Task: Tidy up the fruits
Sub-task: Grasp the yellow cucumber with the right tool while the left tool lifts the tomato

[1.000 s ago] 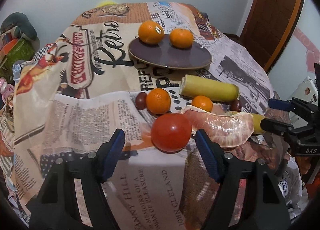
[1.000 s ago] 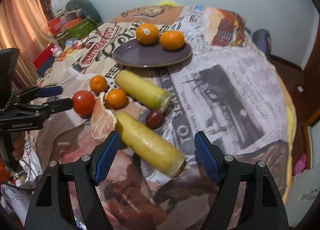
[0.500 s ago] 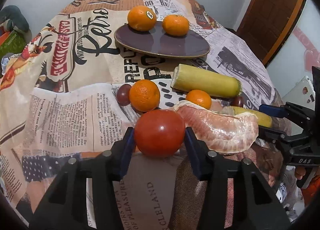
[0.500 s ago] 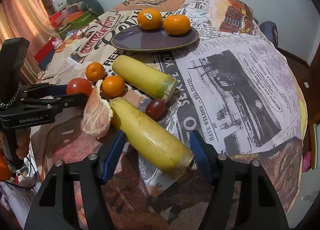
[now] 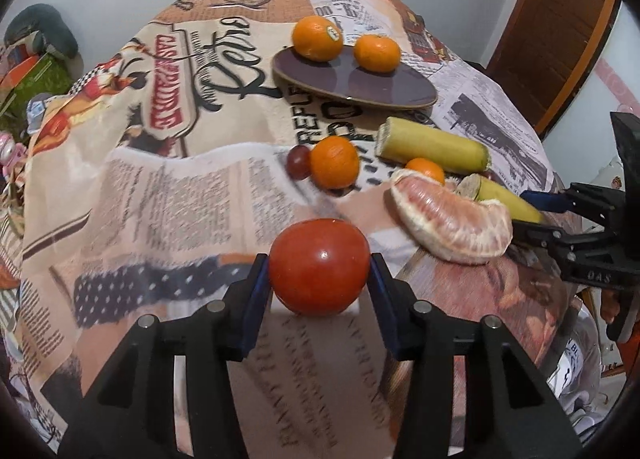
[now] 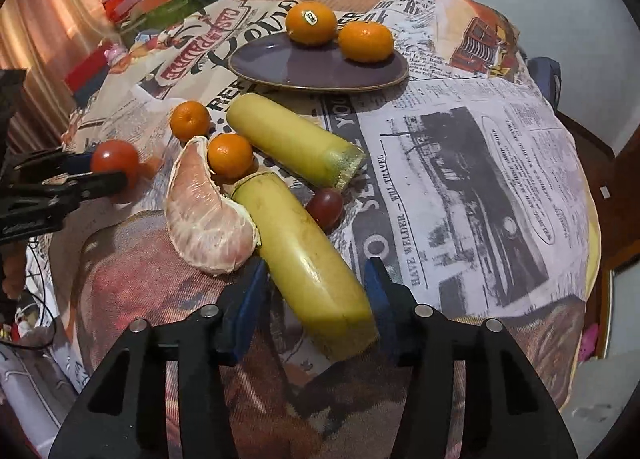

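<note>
My left gripper (image 5: pixel 319 279) is shut on a red tomato (image 5: pixel 319 272) and holds it just above the cloth. It also shows in the right wrist view (image 6: pixel 114 161). My right gripper (image 6: pixel 316 291) is shut on the near yellow banana piece (image 6: pixel 304 255), which still lies on the cloth. A peeled grapefruit segment (image 6: pixel 204 219) touches that banana. A second banana piece (image 6: pixel 292 139), two small oranges (image 6: pixel 230 155) (image 6: pixel 190 120) and a grape (image 6: pixel 325 206) lie nearby. A purple plate (image 6: pixel 280 63) at the back holds two oranges (image 6: pixel 311 22) (image 6: pixel 366 41).
The round table wears a newspaper-print cloth (image 6: pixel 460 163) that hangs over its edges. Boxes and clutter (image 6: pixel 140 7) stand off the table at the back left. A wooden door (image 5: pixel 560 19) is at the right.
My left gripper closed on the tomato and lifted it slightly back. My right gripper moved forward and closed around the near banana piece.
</note>
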Motion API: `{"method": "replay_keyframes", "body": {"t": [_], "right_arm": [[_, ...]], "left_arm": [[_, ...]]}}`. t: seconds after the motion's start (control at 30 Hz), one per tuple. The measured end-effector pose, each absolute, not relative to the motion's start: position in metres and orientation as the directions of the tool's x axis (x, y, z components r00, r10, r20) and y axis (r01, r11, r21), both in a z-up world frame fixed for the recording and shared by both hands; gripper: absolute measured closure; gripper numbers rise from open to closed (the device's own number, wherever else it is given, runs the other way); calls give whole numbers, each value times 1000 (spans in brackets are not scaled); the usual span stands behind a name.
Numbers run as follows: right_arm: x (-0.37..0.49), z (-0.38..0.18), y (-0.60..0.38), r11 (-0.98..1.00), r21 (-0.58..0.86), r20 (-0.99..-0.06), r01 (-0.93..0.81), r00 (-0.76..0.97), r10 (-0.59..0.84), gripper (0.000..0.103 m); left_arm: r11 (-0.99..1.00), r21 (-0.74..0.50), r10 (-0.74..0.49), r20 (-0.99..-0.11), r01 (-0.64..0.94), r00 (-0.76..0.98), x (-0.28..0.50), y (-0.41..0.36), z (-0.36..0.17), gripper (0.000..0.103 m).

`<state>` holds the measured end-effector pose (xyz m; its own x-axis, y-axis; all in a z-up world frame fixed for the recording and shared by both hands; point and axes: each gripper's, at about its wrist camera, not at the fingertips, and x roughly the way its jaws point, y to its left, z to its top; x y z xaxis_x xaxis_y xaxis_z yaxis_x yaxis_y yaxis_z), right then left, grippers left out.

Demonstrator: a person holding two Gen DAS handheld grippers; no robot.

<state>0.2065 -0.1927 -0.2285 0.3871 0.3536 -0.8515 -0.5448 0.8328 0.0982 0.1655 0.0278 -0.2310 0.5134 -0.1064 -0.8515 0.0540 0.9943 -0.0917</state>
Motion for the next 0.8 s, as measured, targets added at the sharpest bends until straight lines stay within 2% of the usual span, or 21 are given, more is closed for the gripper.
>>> {"method": "replay_keyframes", "body": {"t": [0.13,0.3,0.67,0.8], "right_arm": [[204,-228,-198,866,108,-850,-488,407,335,57],[192,-223,-204,871,111,-858,-479,396,327,65],[213,-240,-178,838,64,-883,-542,360,301,60],[209,-238,-177,843,53,-868,-536,392,304,65]], "left_arm": [[995,-89,-96,-849,38,520,157,35,-228,55],[996,-90,-91,-844,27,528,152,41,-225,55],[996,-79,-84,-850,32,520,153,38,-229,55],[996,-80,-83,-850,29,520,155,38,-229,55]]}}
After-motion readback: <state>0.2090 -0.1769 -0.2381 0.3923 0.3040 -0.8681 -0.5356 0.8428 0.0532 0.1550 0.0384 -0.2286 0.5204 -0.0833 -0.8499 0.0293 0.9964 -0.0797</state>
